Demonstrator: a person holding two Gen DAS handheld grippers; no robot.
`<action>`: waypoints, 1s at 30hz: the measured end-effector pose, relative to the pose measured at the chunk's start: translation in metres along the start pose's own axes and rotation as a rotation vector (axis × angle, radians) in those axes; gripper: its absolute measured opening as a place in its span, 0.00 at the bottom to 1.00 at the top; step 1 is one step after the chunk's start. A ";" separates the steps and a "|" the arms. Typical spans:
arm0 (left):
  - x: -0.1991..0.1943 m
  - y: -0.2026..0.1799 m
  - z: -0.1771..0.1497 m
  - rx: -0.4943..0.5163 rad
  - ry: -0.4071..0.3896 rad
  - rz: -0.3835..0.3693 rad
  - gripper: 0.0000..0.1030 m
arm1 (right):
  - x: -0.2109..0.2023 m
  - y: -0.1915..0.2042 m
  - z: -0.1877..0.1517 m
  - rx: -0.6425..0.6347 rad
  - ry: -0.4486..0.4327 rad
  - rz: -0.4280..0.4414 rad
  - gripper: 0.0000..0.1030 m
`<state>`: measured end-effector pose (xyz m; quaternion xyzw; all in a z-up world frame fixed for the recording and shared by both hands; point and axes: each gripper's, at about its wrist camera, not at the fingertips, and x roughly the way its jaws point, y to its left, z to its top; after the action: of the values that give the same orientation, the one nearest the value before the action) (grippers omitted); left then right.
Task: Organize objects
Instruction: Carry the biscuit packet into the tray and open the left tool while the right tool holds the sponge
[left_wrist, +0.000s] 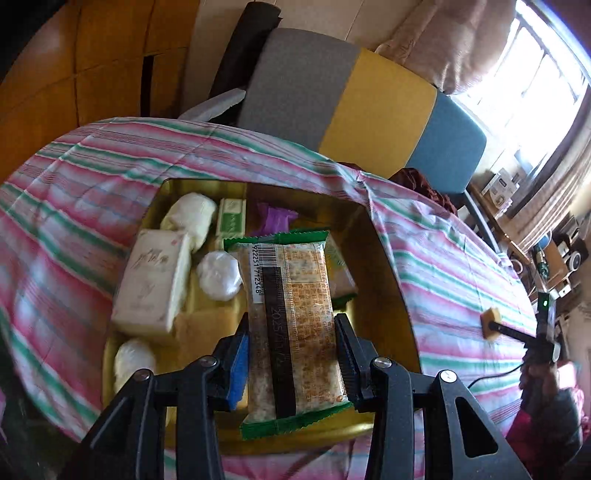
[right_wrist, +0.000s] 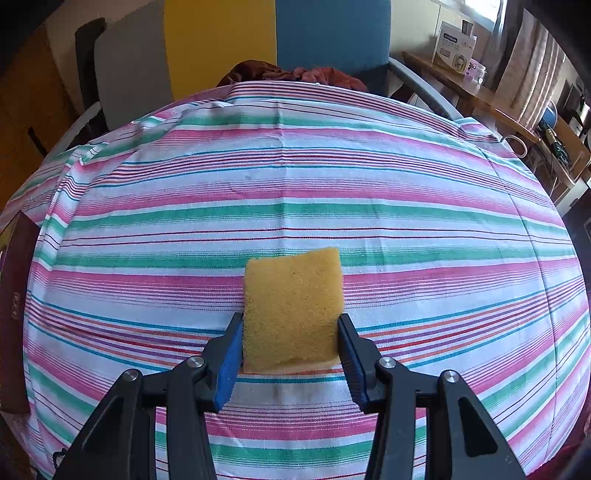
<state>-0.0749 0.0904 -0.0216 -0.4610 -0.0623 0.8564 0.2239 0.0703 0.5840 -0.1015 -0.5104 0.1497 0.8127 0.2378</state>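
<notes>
My left gripper (left_wrist: 291, 325) is shut on a clear snack packet with green edges (left_wrist: 291, 314) and holds it over a golden tin box (left_wrist: 384, 258). The box holds a white tissue pack (left_wrist: 151, 280), white wrapped balls (left_wrist: 219, 275), a green-white packet (left_wrist: 231, 218) and a purple wrapper (left_wrist: 277, 218). My right gripper (right_wrist: 291, 328) is shut on a yellow sponge (right_wrist: 291, 306) that rests on the striped tablecloth (right_wrist: 295, 184). The sponge (left_wrist: 490, 318) and right gripper also show at the right in the left wrist view.
A grey, yellow and blue chair back (left_wrist: 362, 107) stands behind the table, with dark red cloth (right_wrist: 291, 75) on its seat. A dark brown box lid (right_wrist: 16, 314) lies at the table's left edge. Shelves with boxes (right_wrist: 454, 48) stand at the right.
</notes>
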 end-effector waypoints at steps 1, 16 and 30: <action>0.006 -0.004 0.007 -0.002 0.008 -0.009 0.41 | 0.000 0.000 0.000 -0.001 0.000 -0.001 0.47; 0.120 -0.018 0.067 -0.024 0.138 0.047 0.42 | 0.001 0.003 0.000 -0.007 0.000 -0.009 0.47; 0.078 -0.026 0.054 0.077 0.027 0.105 0.55 | 0.003 0.005 0.000 -0.035 -0.001 -0.030 0.47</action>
<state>-0.1476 0.1534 -0.0418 -0.4662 -0.0019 0.8624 0.1971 0.0662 0.5805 -0.1040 -0.5164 0.1279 0.8117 0.2411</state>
